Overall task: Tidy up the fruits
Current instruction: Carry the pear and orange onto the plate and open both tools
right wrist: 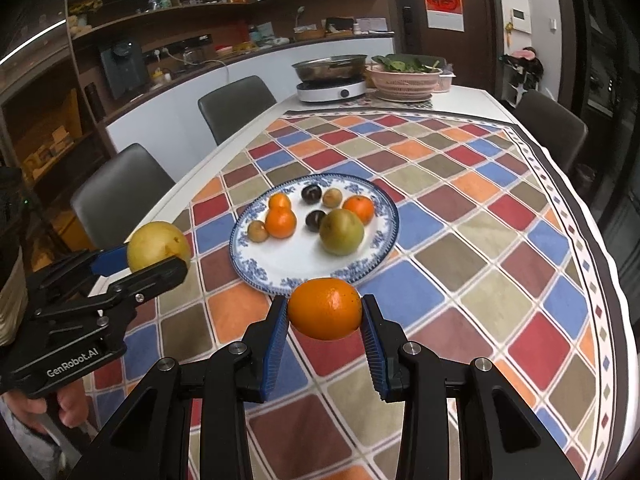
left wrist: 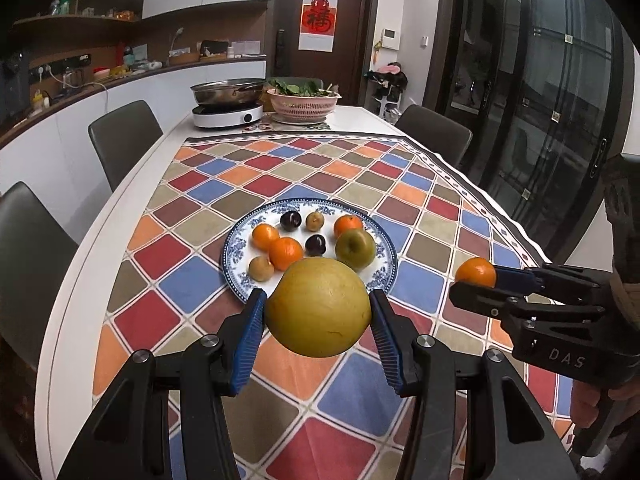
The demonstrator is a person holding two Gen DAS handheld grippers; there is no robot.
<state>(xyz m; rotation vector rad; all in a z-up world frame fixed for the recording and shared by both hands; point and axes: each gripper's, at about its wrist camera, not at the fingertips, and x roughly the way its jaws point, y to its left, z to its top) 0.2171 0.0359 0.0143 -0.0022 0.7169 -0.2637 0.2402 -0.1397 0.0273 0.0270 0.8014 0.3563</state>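
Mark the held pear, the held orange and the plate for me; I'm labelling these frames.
pear (left wrist: pixel 318 306), left wrist view, middle of its yellow skin.
orange (right wrist: pixel 325 309), right wrist view, centre of its peel.
plate (right wrist: pixel 316 258), right wrist view, bare white inside.

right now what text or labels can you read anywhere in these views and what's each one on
"DAS" – on the body of the right gripper, seen from the left wrist view.
"GenRobot.AI" – on the body of the left gripper, seen from the right wrist view.
"福" – red character on the poster hanging on the door.
Items on the shelves and counter: any labels too small and blurred to read.
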